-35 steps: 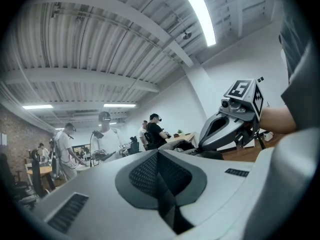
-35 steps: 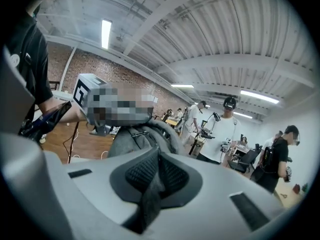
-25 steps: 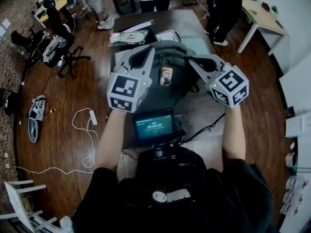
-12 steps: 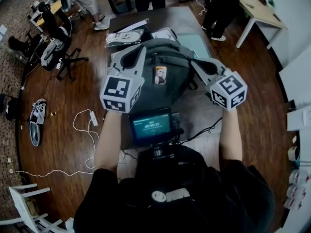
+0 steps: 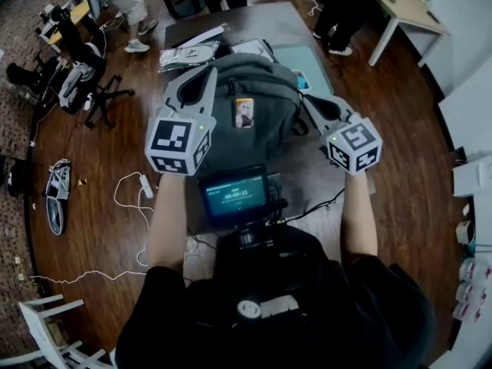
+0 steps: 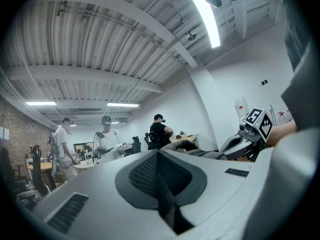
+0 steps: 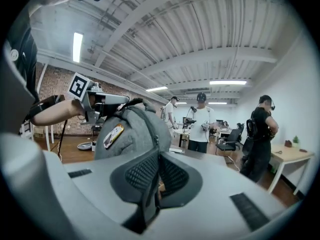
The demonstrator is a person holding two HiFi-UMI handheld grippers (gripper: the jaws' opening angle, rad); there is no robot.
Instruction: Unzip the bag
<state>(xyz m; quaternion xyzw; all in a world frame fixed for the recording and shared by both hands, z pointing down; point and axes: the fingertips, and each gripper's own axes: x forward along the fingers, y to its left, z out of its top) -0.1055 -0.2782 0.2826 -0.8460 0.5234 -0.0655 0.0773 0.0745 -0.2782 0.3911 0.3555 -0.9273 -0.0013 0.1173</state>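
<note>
Dark wooden floor [image 5: 100,237] spreads across the room, with a white cable [image 5: 131,194] and shoes [image 5: 60,166] lying at left. An office chair [image 5: 88,83] stands upper left, a pale table [image 5: 407,10] upper right and a white chair [image 5: 42,325] lower left. A strip light [image 6: 205,16] glows under a ribbed ceiling [image 6: 100,39], between a brick wall [image 7: 50,79] and a white wall [image 6: 225,94].

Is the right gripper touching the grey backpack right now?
Cannot tell. In the right gripper view the shut right gripper overlaps the backpack behind it; the head view shows neither contact nor gap plainly.

One bag [image 5: 260,91], two hand-held grippers [image 5: 209,74] [image 5: 307,101]
</note>
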